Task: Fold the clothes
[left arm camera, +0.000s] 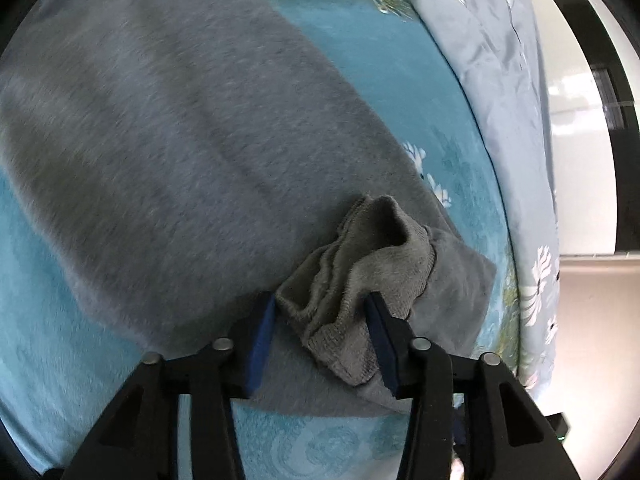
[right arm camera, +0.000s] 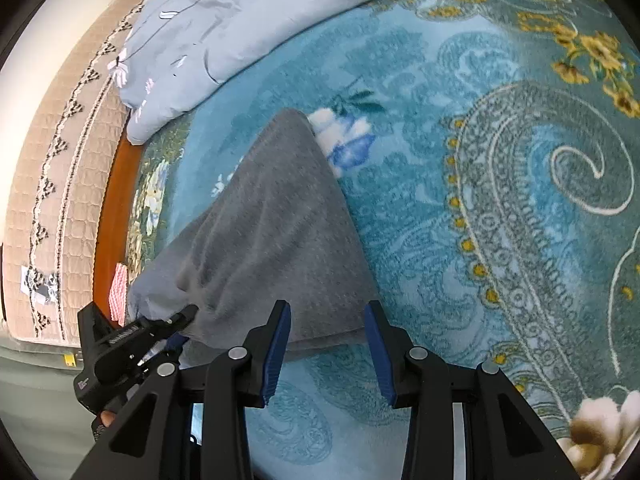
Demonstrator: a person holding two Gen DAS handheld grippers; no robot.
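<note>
A grey fleece garment [left arm camera: 168, 128] lies spread on a teal patterned blanket [left arm camera: 400, 76]. Its ribbed cuff [left arm camera: 360, 264] is bunched up between the blue pads of my left gripper [left arm camera: 322, 308]. The jaws stand apart and the cuff lies loose between them, resting on the garment. In the right wrist view the same garment [right arm camera: 272, 216] tapers away from me. My right gripper [right arm camera: 326, 320] is open over its near edge, with fabric showing in the gap and nothing pinched. My left gripper [right arm camera: 180, 320] shows at the lower left, at the garment's corner.
A pale blue duvet [right arm camera: 224, 20] is heaped along the blanket's far edge [left arm camera: 500, 80]. At the left of the right wrist view are the wooden bed frame [right arm camera: 116, 200], a beige quilted panel [right arm camera: 60, 160] and a small red-and-white cloth [right arm camera: 118, 292].
</note>
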